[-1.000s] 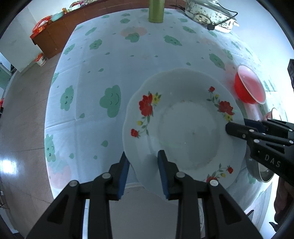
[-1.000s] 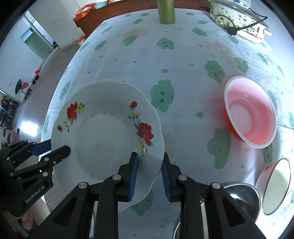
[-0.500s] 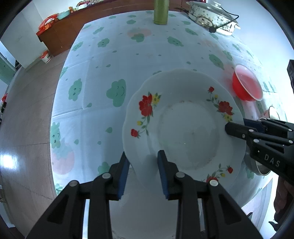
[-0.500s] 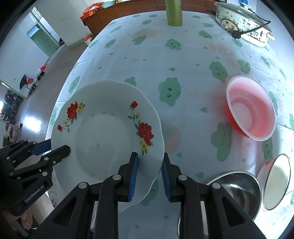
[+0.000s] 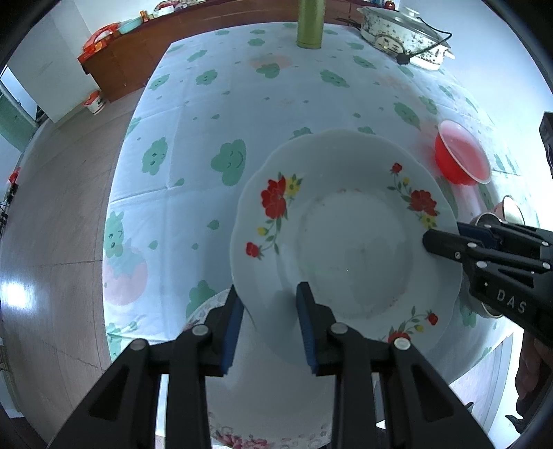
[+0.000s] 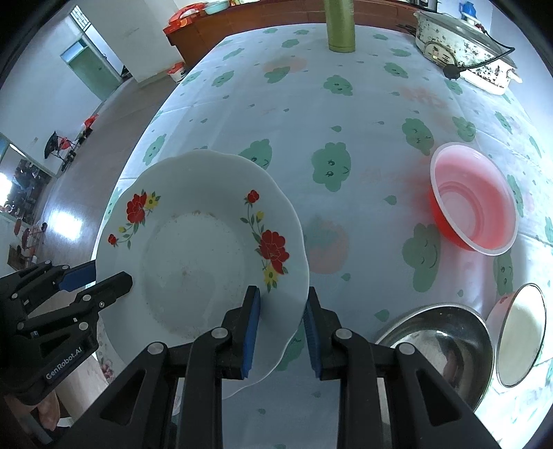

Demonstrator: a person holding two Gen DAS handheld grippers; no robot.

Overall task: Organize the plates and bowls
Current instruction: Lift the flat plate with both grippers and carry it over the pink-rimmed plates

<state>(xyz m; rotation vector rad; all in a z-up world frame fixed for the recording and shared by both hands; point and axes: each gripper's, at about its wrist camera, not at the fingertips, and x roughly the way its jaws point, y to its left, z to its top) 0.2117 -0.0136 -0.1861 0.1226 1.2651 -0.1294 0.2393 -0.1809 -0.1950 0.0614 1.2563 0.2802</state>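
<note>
A white scalloped plate with red flowers [image 5: 345, 248] [image 6: 193, 262] hangs above the near left part of the table, held by both grippers. My left gripper [image 5: 269, 304] [image 6: 103, 279] is shut on its left rim, my right gripper [image 6: 281, 311] [image 5: 446, 238] on the opposite rim. Under the held plate a second plate with a pink flowered rim [image 5: 202, 309] lies at the table's near edge, mostly hidden. A red plastic bowl [image 6: 473, 197] [image 5: 461, 155] stands to the right. A steel bowl [image 6: 439, 342] and a white enamel bowl [image 6: 522, 331] sit at the near right.
The table wears a pale cloth with green clouds [image 6: 345, 114]. A green bottle [image 6: 340, 26] and a speckled electric cooker [image 6: 463, 45] with its cord stand at the far edge. Tiled floor [image 5: 52, 207] lies to the left, and a wooden sideboard [image 5: 138, 51] stands beyond.
Both grippers have carried the flowered plate together toward the table's near edge. The patterned plate beneath and more of the steel bowl have come into view.
</note>
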